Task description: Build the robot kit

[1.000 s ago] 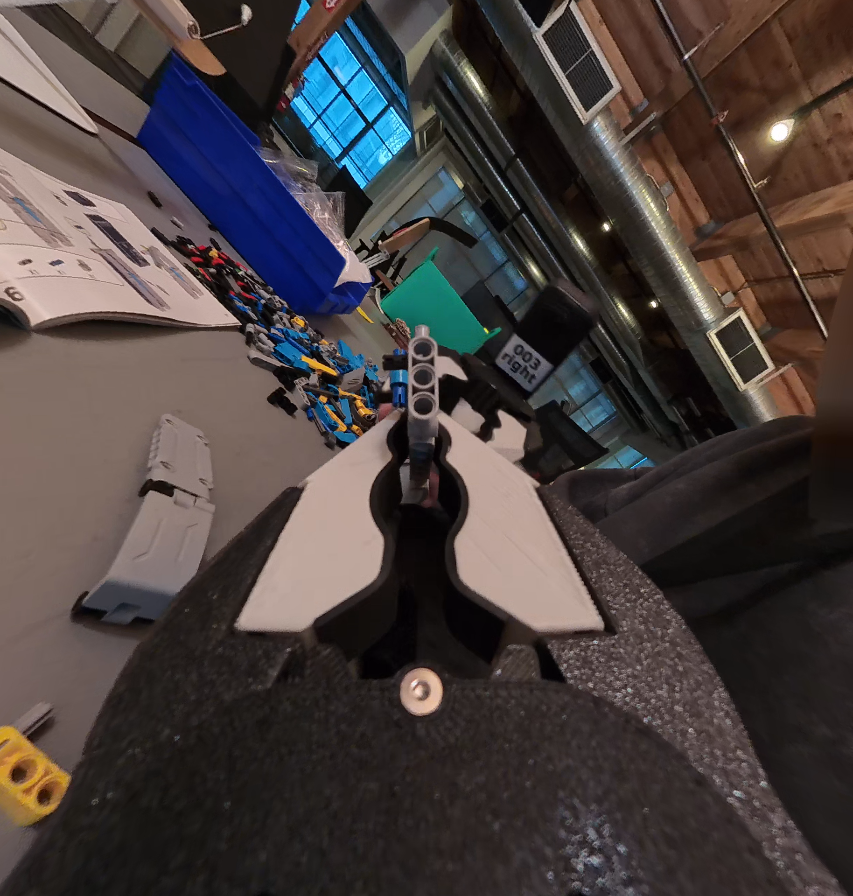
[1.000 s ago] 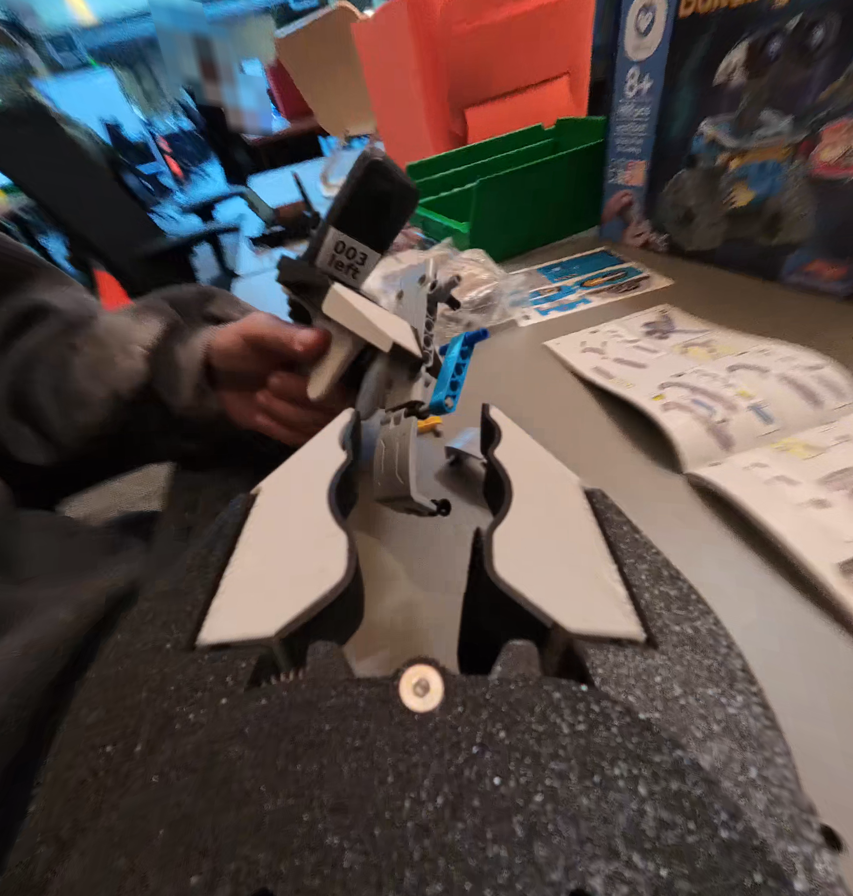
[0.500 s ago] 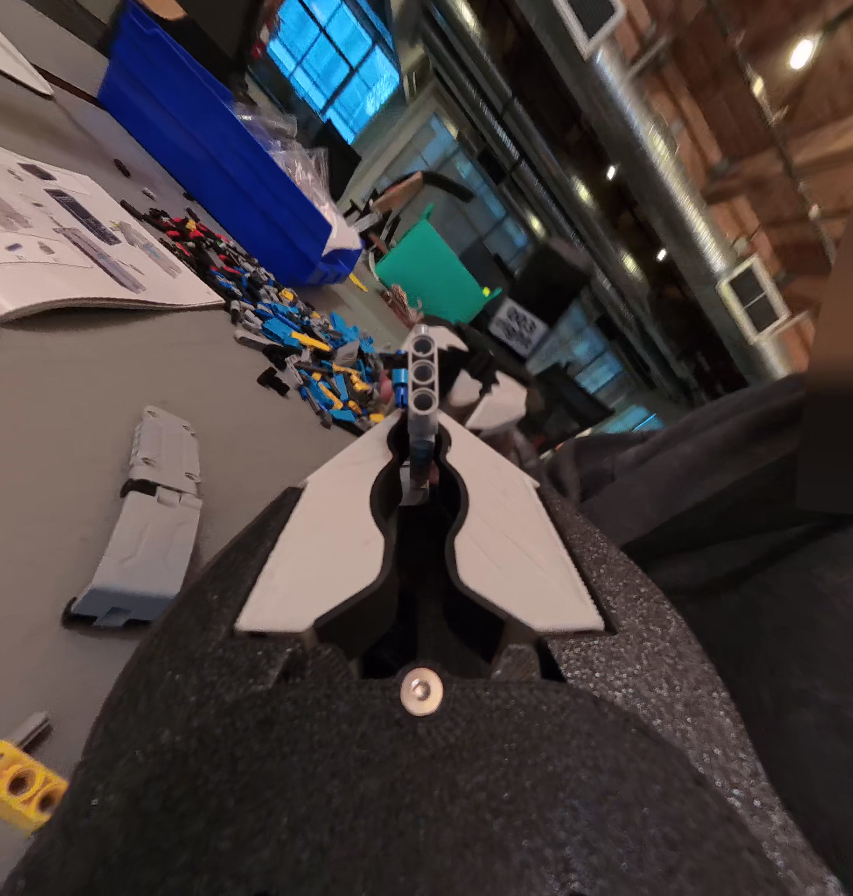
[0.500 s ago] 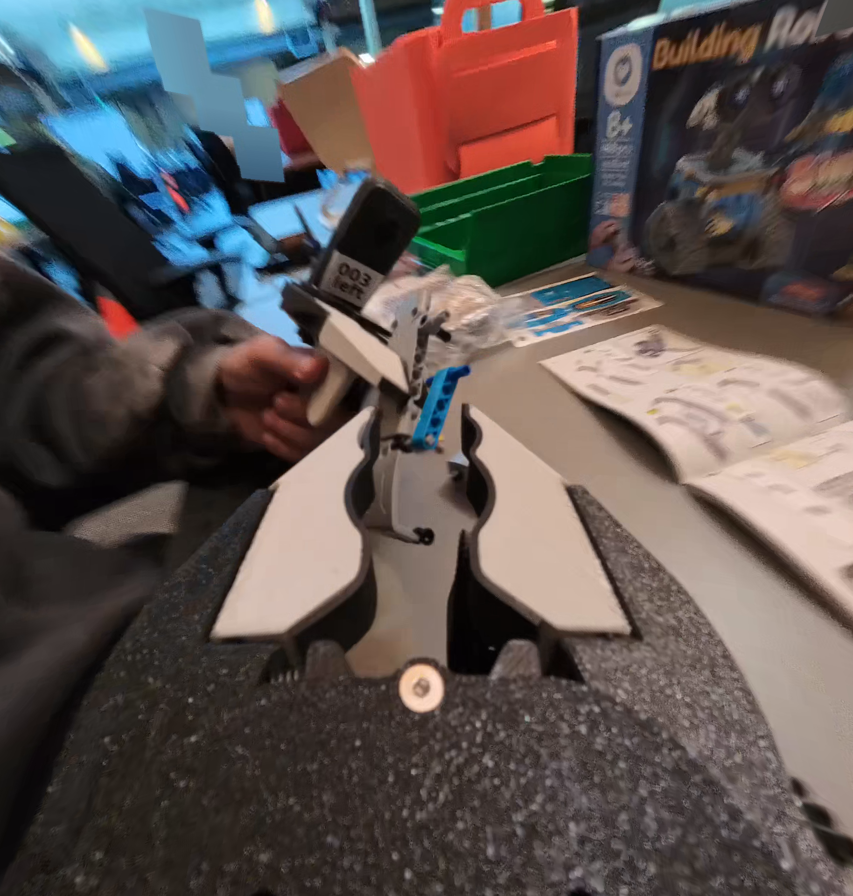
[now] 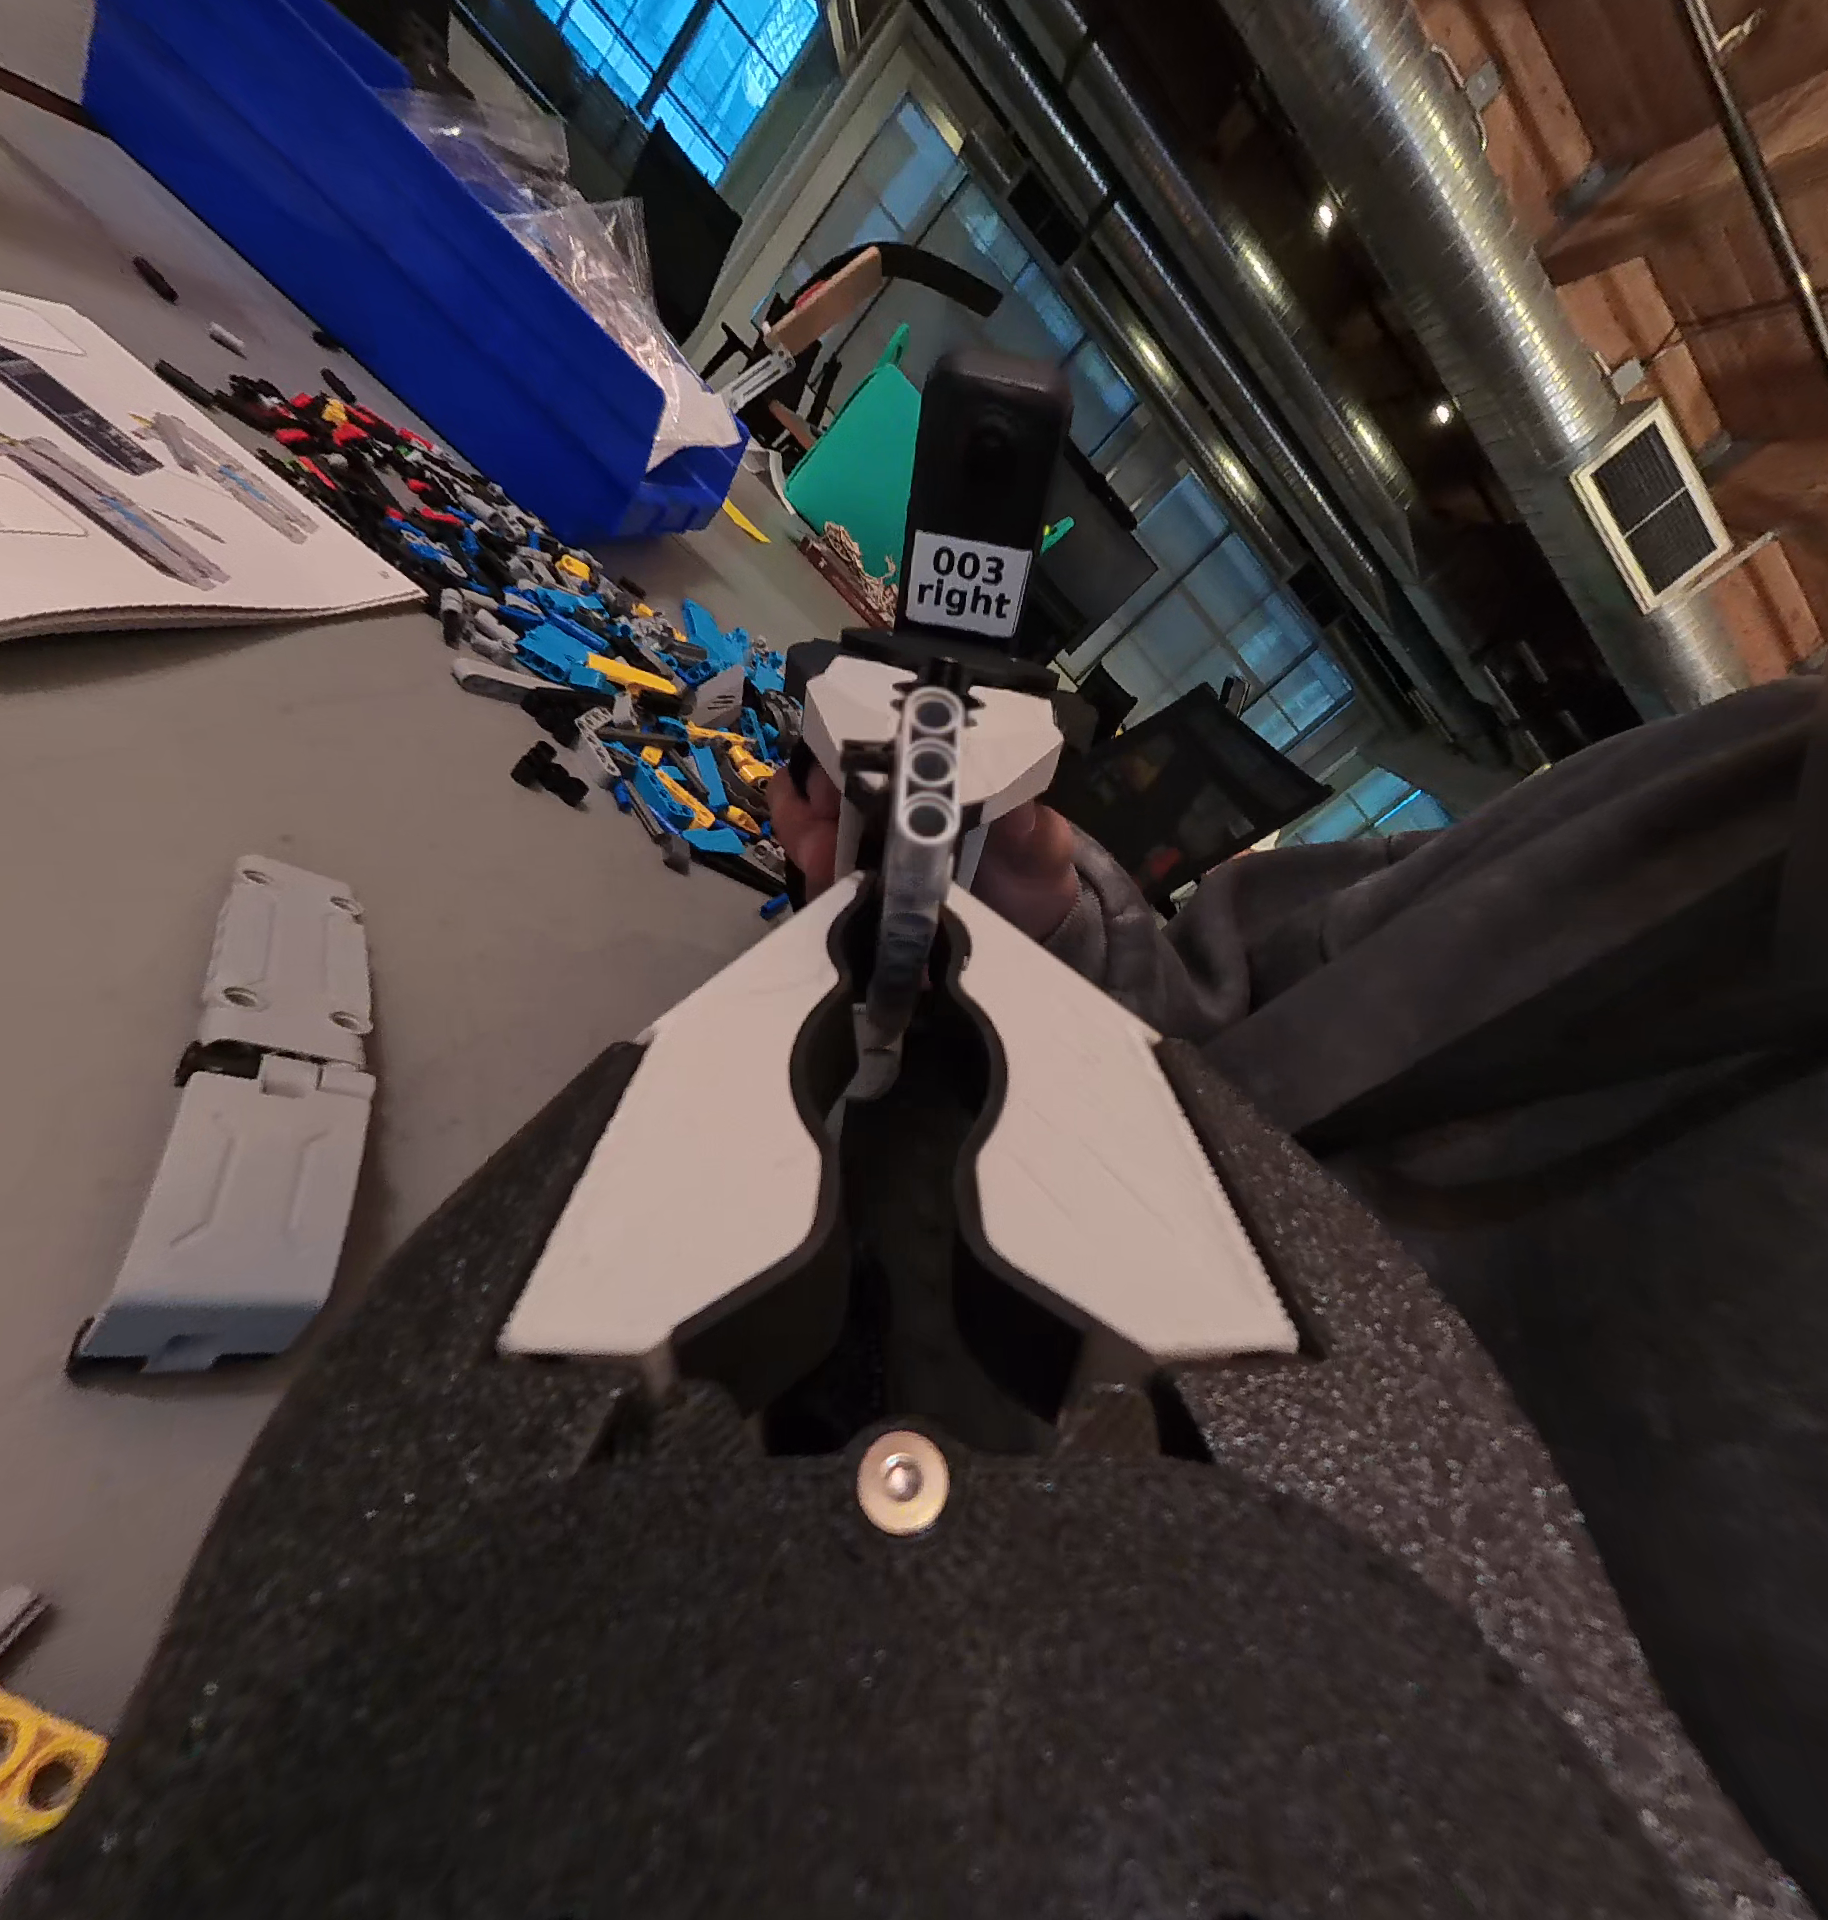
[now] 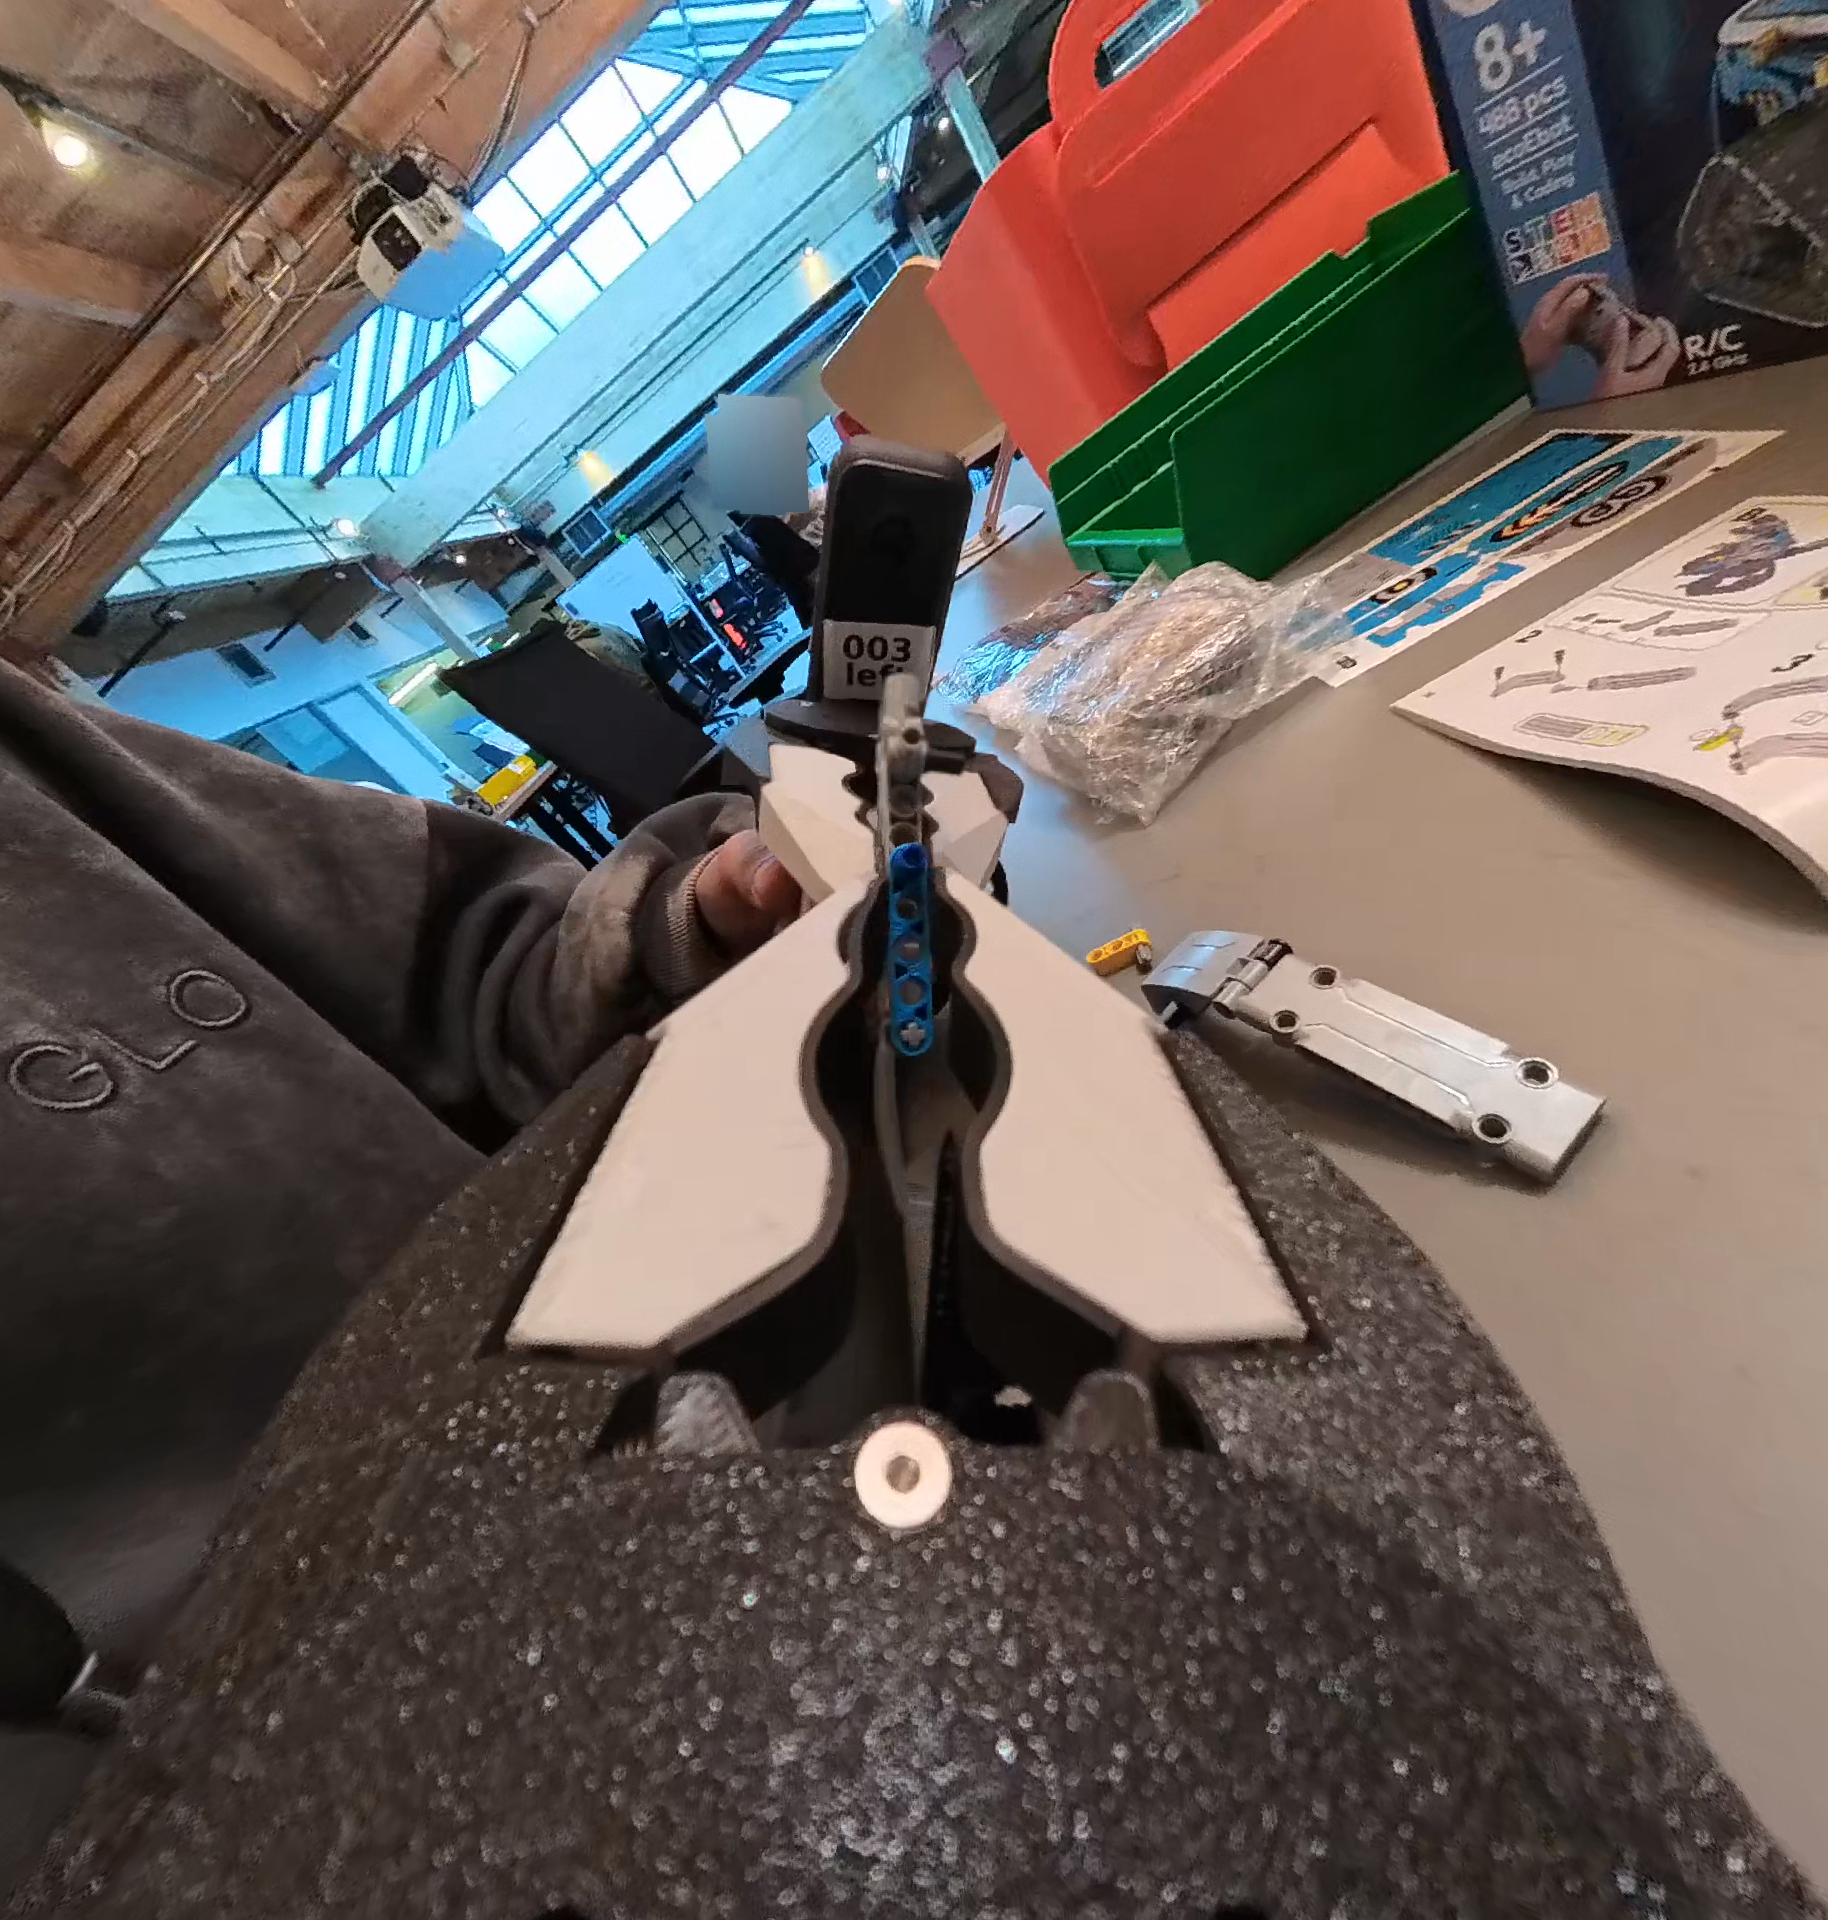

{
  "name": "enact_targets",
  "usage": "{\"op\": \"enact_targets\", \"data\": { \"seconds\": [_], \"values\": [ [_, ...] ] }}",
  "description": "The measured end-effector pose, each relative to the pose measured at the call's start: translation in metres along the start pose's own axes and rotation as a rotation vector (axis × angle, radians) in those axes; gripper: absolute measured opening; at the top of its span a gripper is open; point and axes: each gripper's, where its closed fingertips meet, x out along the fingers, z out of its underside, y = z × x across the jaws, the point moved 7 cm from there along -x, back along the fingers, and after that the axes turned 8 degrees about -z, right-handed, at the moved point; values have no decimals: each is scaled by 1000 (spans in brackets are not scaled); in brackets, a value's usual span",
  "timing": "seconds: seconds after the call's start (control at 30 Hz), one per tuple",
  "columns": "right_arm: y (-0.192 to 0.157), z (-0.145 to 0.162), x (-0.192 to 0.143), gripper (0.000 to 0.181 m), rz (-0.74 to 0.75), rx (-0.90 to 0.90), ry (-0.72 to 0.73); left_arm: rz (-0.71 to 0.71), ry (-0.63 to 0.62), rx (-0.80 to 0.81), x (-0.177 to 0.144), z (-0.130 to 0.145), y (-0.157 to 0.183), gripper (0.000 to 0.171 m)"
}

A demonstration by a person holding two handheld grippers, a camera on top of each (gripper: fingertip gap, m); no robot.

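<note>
In the left wrist view my left gripper (image 5: 905,899) is shut on a grey beam with three holes (image 5: 929,769) that sticks out past its tips. The right gripper (image 5: 931,727) faces it head-on, right behind the beam. In the right wrist view my right gripper (image 6: 908,894) is shut on a thin blue beam (image 6: 908,961) joined to a grey panel piece (image 6: 915,1153) between its fingers. The blue beam runs up into the grey beam (image 6: 902,743) held by the left gripper (image 6: 879,805). A hand (image 6: 744,883) holds that gripper. Both grippers hold the one small assembly above the table.
A grey hinged panel (image 5: 255,1122) (image 6: 1388,1049) and a yellow brick (image 5: 16,1756) lie on the grey table (image 5: 110,810). There is a pile of loose bricks (image 5: 577,644), a booklet (image 6: 1668,675), plastic bags (image 6: 1128,675), a blue bin (image 5: 370,208), a green bin (image 6: 1284,416) and a dark sleeve (image 6: 214,987). The tips of both grippers are at nearly the same place. The yellow brick (image 5: 16,1756) is about equally far from each gripper, around 15 cm. It is also in sight in the right wrist view (image 6: 1112,951).
My right gripper has moved in around the blue beam and grey panel and shut on them. The two grippers have swung to face each other head-on. The left has stayed shut on the grey beam.
</note>
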Motion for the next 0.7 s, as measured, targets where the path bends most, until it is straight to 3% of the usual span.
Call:
{"op": "enact_targets", "data": {
  "seconds": [0.1, 0.7],
  "values": [
    [4, 0, -2, 6, 23, 9, 7, 2, 41, -21, -5, -3, -2, 8],
    [1, -2, -4, 6, -13, 10, 10, 5, -3, 8, -3, 2, 1, 6]
  ]
}}
